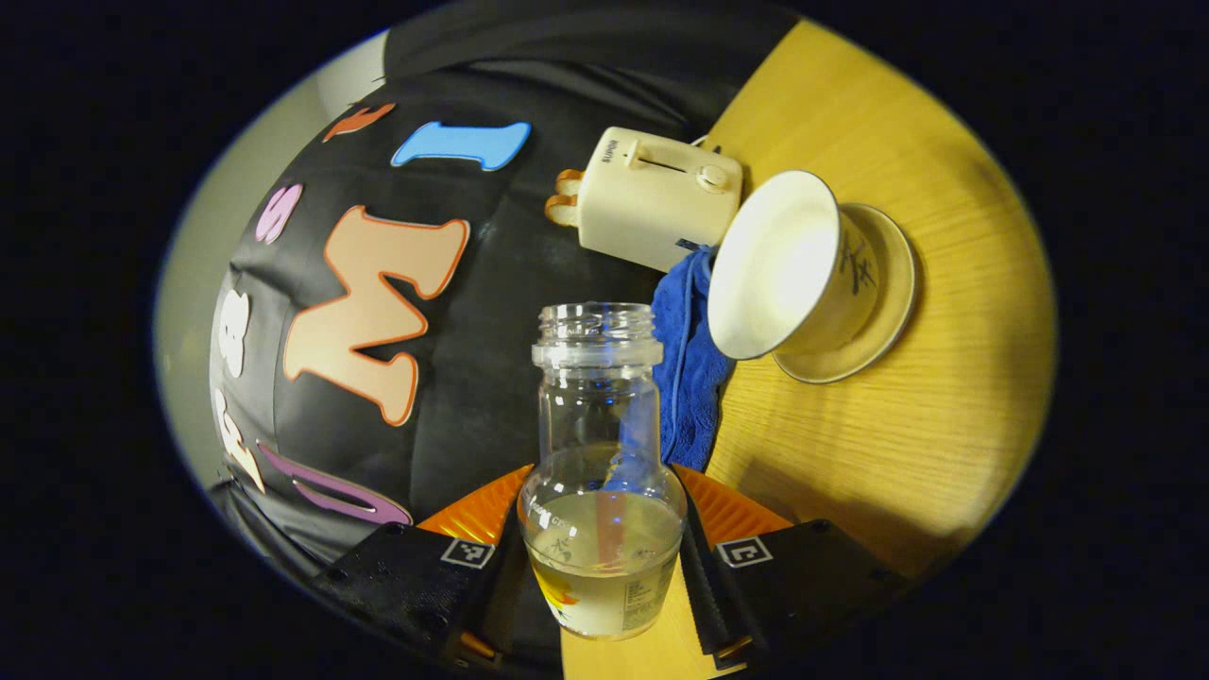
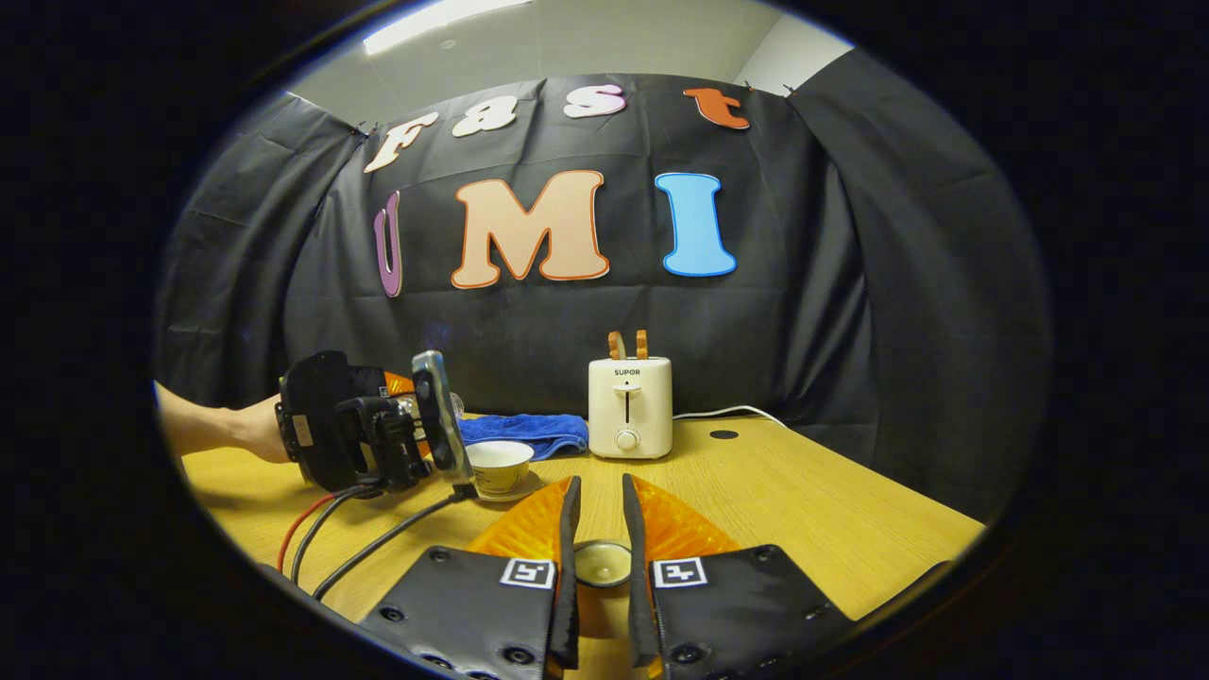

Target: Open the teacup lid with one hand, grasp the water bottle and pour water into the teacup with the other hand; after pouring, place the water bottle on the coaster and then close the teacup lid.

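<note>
Left gripper (image 1: 604, 567) clamps the uncapped water bottle (image 1: 602, 472), tipped near the open teacup (image 1: 793, 264) on its saucer; right gripper (image 2: 601, 567) pinches the lid (image 2: 602, 563). Over-tilting could splash water past the rim onto the table (image 1: 897, 453)
</note>
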Motion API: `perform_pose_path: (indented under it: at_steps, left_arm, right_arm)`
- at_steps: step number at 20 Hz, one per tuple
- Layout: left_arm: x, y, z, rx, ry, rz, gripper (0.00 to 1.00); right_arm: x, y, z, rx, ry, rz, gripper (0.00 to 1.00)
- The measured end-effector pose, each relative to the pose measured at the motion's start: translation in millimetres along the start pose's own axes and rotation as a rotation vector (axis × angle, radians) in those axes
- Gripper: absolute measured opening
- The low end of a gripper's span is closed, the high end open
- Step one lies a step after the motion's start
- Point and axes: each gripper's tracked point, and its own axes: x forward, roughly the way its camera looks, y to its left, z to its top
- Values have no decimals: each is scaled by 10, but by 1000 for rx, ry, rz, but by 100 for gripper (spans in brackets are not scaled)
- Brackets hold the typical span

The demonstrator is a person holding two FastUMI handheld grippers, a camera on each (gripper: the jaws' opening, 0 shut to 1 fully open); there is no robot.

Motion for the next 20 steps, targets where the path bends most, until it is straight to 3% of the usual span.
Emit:
perform_pose_path:
  at_steps: [7, 20]
  left_arm:
    - [71, 11, 25, 243, -3, -27, 70]
    - [100, 117, 126, 417, 6, -65, 70]
  right_arm:
    - [7, -20, -6, 11, 0, 0, 24]
    - [-5, -41, 7, 42, 4, 10, 23]
